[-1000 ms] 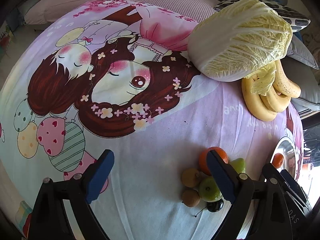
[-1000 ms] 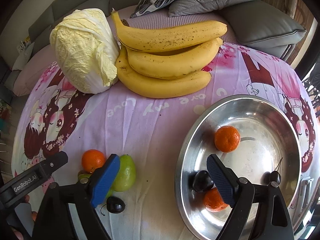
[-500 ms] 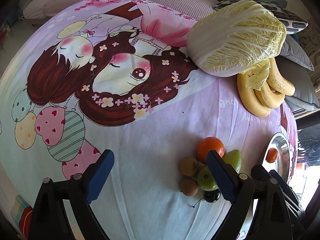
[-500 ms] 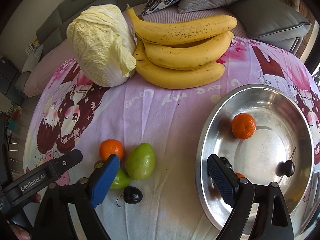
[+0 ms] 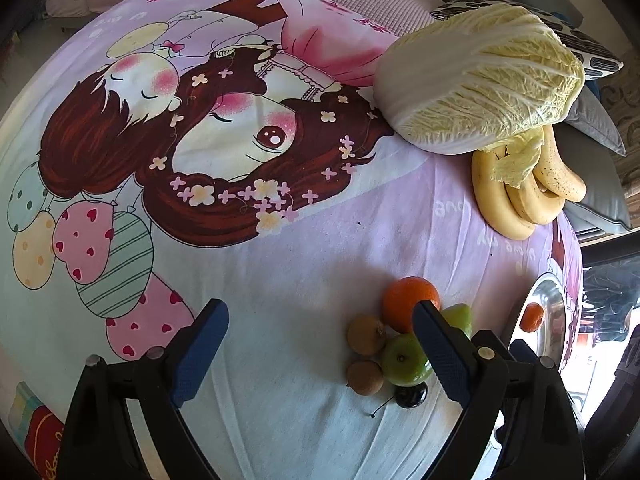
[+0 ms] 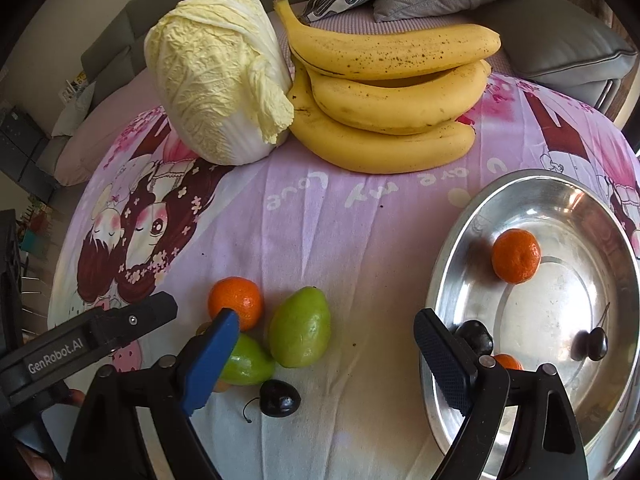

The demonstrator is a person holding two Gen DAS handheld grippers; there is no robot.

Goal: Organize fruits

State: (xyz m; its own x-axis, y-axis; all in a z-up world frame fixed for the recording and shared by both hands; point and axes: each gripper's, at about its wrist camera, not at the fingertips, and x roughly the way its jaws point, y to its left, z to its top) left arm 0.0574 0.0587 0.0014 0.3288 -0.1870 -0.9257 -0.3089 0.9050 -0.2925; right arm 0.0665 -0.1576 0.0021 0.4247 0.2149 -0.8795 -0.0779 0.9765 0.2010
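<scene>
The loose fruits sit in a little bunch on the cartoon bedsheet point(image 6: 360, 240), near its front edge: one orange point(image 6: 236, 302), two green fruits point(image 6: 300, 332), two brown round fruits point(image 5: 366, 334) and one dark cherry point(image 6: 280, 398). The left gripper point(image 5: 320, 356) points steeply down over the sheet, jaws wide, holding nothing. The right gripper point(image 6: 326, 352) tilts down too, jaws wide and empty, between the bunch and the metal bowl point(image 6: 448, 280) at the right edge. The bowl holds two oranges and two dark fruits. Three bananas point(image 6: 392, 100) and one cabbage point(image 6: 216, 80) lie at the far edge.

Both grippers point(image 5: 320, 322) point(image 6: 326, 330) down-tilted, jaws apparently empty
</scene>
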